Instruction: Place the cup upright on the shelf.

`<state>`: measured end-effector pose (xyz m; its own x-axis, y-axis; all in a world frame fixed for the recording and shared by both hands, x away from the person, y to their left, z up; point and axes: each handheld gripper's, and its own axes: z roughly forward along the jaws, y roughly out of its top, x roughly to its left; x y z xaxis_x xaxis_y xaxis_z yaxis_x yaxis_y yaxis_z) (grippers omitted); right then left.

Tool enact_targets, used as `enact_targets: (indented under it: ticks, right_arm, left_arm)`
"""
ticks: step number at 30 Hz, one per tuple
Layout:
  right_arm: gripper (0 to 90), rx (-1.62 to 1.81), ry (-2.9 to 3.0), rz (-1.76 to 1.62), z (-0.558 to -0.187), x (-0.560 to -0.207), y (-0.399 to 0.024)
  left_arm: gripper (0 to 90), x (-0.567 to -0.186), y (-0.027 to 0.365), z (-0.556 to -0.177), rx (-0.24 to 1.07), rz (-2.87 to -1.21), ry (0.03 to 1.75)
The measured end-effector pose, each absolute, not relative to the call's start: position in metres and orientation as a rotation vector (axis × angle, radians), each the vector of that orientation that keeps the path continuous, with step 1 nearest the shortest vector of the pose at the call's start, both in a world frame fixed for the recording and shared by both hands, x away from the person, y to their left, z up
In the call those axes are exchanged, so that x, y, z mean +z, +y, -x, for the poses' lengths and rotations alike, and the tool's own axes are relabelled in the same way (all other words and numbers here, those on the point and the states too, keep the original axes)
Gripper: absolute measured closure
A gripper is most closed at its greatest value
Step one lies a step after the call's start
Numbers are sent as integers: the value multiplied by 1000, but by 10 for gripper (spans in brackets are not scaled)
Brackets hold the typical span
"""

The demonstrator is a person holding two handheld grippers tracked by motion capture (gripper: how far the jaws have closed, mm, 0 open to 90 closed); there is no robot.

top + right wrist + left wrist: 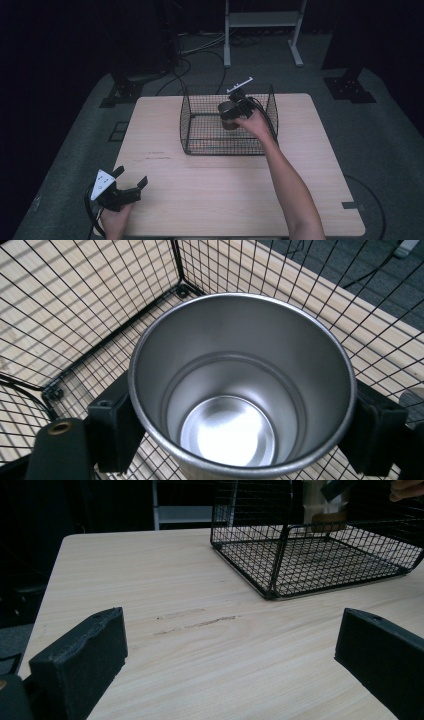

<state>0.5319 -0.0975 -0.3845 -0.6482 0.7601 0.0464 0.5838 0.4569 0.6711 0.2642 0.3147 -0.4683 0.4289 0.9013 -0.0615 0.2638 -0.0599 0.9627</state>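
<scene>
Steel cup (240, 390) between right tongs (240, 427) (gripped), inside basket (100, 305)

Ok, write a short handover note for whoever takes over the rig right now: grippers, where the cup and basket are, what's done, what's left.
Right gripper: shut on the steel cup, jaws clamping its sides, cup upright and empty.
Left gripper: open, holding nothing, at the near left corner of the table.
Wire basket: on the far middle of the table, open on top.
Done: cup gripped and held inside the basket.
Left: probably lower it onto the basket floor, open the jaws and withdraw; whether it already rests there cannot be told.
</scene>
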Motion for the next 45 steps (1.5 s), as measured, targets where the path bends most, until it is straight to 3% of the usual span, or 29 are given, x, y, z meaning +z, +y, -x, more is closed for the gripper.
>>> enact_targets:
  ticks: [45]
  right_arm:
    - [146,776,2517,-1170,-542,-409,-88]
  left_arm:
    - [0,-467,314,-264,727,-1583,1046]
